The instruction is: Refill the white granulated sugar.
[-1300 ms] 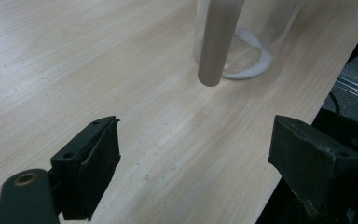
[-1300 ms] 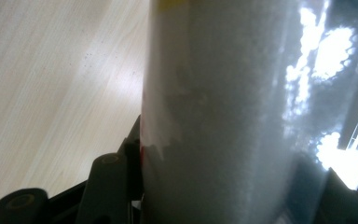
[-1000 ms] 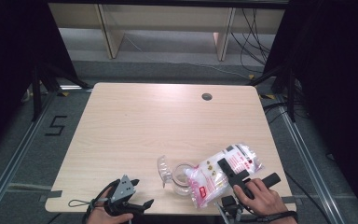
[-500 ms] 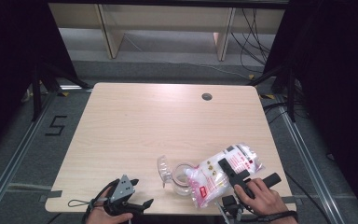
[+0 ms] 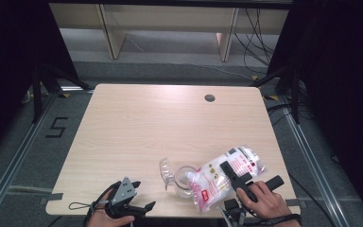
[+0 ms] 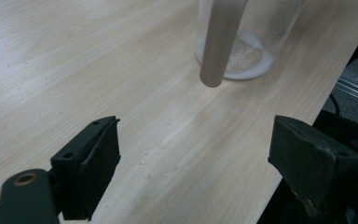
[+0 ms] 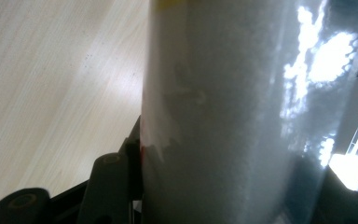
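— Where's the bag?
— The bag (image 5: 229,174) lies tilted against the glass jar (image 5: 183,179), pinched by the right tongs (image 5: 236,177).
— And the left tongs (image 5: 139,198)?
— Spread, empty, left of the jar.

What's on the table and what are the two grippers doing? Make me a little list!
table: light wood, small round hole near the far edge
jar: clear glass, a little white powder at the bottom, lid swung open
bag: clear plastic with white powder, tilted toward the jar
right gripper: clamped on the bag
left gripper: open, holding nothing, near the front edge
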Demonstrator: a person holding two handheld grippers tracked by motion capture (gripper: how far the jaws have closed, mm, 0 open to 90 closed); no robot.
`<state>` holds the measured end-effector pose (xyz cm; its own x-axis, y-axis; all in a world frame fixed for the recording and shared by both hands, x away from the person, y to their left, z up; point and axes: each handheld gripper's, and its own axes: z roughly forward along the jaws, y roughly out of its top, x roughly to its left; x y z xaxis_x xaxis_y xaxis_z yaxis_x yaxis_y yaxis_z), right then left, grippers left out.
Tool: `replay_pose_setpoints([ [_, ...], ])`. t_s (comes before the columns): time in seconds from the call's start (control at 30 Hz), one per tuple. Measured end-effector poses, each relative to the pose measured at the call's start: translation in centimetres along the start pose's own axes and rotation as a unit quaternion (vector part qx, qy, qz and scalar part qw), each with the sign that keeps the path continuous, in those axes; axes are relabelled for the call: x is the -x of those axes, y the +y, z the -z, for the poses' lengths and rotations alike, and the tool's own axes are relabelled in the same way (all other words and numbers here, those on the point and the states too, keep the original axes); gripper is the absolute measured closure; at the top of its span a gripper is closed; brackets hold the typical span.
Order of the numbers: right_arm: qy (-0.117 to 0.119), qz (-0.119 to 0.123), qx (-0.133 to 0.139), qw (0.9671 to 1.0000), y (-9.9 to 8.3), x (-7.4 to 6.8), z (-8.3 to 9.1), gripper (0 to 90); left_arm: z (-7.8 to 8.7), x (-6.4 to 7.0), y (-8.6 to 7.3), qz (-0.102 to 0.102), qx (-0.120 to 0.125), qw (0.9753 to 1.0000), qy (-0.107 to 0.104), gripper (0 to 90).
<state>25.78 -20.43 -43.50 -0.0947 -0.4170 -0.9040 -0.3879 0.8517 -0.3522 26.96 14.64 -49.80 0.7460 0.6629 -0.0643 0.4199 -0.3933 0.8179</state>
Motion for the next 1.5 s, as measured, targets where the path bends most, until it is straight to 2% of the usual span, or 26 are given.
replay_pose_setpoints([
  [0.2, 0.001, 0.000, -0.002, 1.0000, -0.01, 0.03, -0.02, 52.7, 0.06, -0.01, 0.04, -0.003, -0.004, 1.0000, 0.000, 15.8],
  [0.27, 0.003, 0.005, -0.004, 1.0000, -0.01, 0.10, -0.02, 52.8, 0.04, 0.16, 0.03, 0.006, 0.002, 1.0000, 0.000, 15.8],
  [0.33, 0.003, 0.001, -0.002, 1.0000, -0.11, 0.17, 0.03, 52.8, 0.10, -0.05, 0.09, -0.009, 0.000, 1.0000, 0.001, 15.8],
  [0.4, 0.002, -0.001, -0.006, 1.0000, -0.11, 0.11, 0.08, 52.8, 0.04, 0.00, 0.03, 0.001, 0.000, 1.0000, 0.002, 15.8],
  [0.43, 0.002, 0.002, -0.006, 1.0000, -0.10, 0.12, 0.09, 52.8, 0.17, -0.11, 0.07, -0.008, -0.009, 0.9999, 0.005, 15.8],
  [0.6, 0.004, 0.005, -0.007, 1.0000, -0.08, 0.11, 0.09, 52.8, 0.17, -0.07, 0.08, -0.008, -0.007, 0.9999, 0.004, 15.8],
  [0.63, 0.005, 0.005, -0.007, 1.0000, -0.08, 0.09, 0.10, 52.9, 0.12, 0.02, 0.07, -0.002, 0.000, 1.0000, 0.001, 15.8],
  [0.67, 0.004, 0.004, -0.007, 1.0000, -0.07, 0.06, 0.11, 52.9, 0.20, -0.12, 0.09, -0.010, -0.009, 0.9999, 0.004, 15.8],
  [0.87, 0.005, 0.006, -0.007, 0.9999, -0.06, 0.21, 0.13, 52.9, 0.15, -0.09, 0.07, -0.009, -0.007, 0.9999, 0.006, 15.8],
  [0.93, 0.006, 0.007, -0.008, 0.9999, -0.04, 0.18, 0.15, 52.9, 0.06, 0.10, 0.06, 0.001, 0.004, 1.0000, 0.001, 15.8],
  [1.0, 0.006, 0.001, -0.012, 0.9999, -0.04, 0.10, 0.23, 53.0, 0.10, -0.06, 0.12, -0.011, 0.002, 0.9999, -0.001, 15.8],
  [1.03, 0.005, 0.010, -0.007, 0.9999, -0.03, 0.24, 0.16, 53.0, 0.19, -0.22, 0.12, -0.021, -0.007, 0.9998, 0.004, 15.8],
  [1.07, 0.004, 0.014, -0.005, 0.9999, -0.03, 0.30, 0.13, 52.9, 0.14, -0.08, 0.06, -0.007, -0.007, 0.9999, 0.007, 15.8],
  [1.13, 0.005, 0.008, -0.009, 0.9999, -0.03, 0.21, 0.22, 53.0, 0.18, -0.11, 0.08, -0.009, -0.009, 0.9999, 0.004, 15.8],
  [1.3, 0.005, 0.014, -0.006, 0.9999, -0.04, 0.36, 0.23, 53.0, 0.21, -0.11, 0.09, -0.010, -0.009, 0.9999, 0.004, 15.8],
  [1.43, 0.002, 0.011, -0.008, 0.9999, -0.06, 0.32, 0.26, 53.1, 0.19, -0.11, 0.08, -0.009, -0.009, 0.9999, 0.004, 15.8],
  [1.47, 0.004, 0.013, -0.007, 0.9999, -0.08, 0.37, 0.28, 53.1, 0.12, 0.06, 0.07, 0.001, 0.001, 1.0000, 0.000, 15.8],
  [1.5, 0.003, 0.014, -0.007, 0.9999, -0.10, 0.39, 0.29, 53.1, 0.11, 0.02, 0.09, -0.003, 0.002, 1.0000, -0.001, 15.8],
])
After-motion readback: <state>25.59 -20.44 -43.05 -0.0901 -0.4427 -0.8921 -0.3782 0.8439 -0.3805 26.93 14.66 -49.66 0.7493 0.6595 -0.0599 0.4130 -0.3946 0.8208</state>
